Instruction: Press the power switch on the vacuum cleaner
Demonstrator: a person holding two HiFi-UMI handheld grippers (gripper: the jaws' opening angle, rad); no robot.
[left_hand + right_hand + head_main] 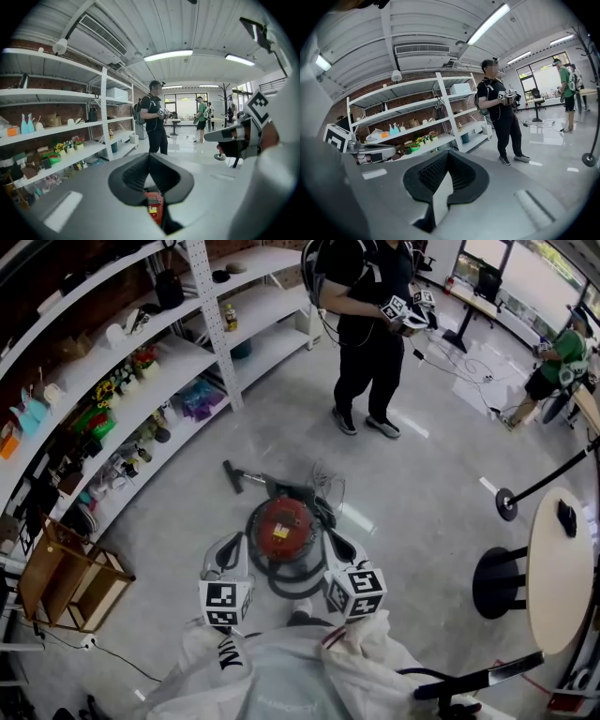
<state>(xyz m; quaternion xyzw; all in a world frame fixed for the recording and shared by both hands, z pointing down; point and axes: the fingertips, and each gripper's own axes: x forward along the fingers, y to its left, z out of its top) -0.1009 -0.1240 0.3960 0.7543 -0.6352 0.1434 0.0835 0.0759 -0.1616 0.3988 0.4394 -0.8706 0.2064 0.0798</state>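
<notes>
A: One long white shelving unit [267, 301] fills the upper left of the head view, and a standing person [370, 324] takes top centre.
B: And the red vacuum cleaner [283, 531]?
A: Lower centre, down on the floor [422, 493], a tool on either side. Left gripper [150, 157]: jaws pressed together, empty. Right gripper [447, 154]: the same, tips closed on nothing.

I stand in a research lab set up like a mock room. Long white shelves [141, 381] of assorted household props line a brick wall [56, 306]. Loose cables [469, 371] trail over the polished concrete floor [422, 493], and desks with monitors [487, 282] sit by the windows. Strip lights [168, 55] run overhead, and another person [370, 324] holds marker-cubed handsets [408, 310].
</notes>
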